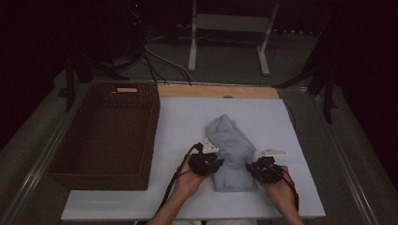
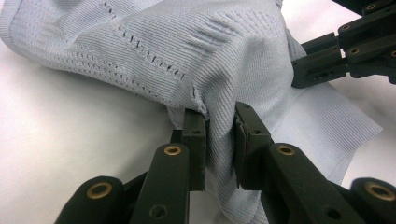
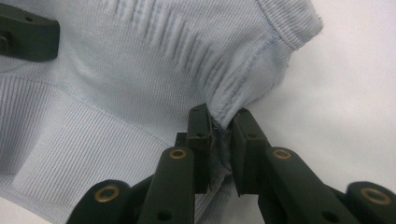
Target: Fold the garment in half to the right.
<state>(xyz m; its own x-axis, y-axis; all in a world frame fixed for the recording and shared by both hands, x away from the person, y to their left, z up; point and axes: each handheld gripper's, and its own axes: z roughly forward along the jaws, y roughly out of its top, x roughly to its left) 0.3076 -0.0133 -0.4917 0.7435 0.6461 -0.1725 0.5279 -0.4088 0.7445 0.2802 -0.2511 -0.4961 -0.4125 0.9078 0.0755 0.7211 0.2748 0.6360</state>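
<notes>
White board [image 1: 178, 122] covers the table, with dark floor beyond it at twelve o'clock. At nine o'clock stands a brown wicker basket [image 1: 101, 174]. A pale blue knitted garment [image 1: 230, 140] lies bunched near the board's centre (toward five o'clock). The left gripper [image 1: 206, 161] pinches a fold on its nine o'clock edge; the right gripper [image 1: 265, 168] clamps the ribbed three o'clock edge.

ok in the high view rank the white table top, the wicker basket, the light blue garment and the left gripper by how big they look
1. white table top
2. wicker basket
3. light blue garment
4. left gripper

The basket is deep, so its outline overstates its footprint.
</notes>
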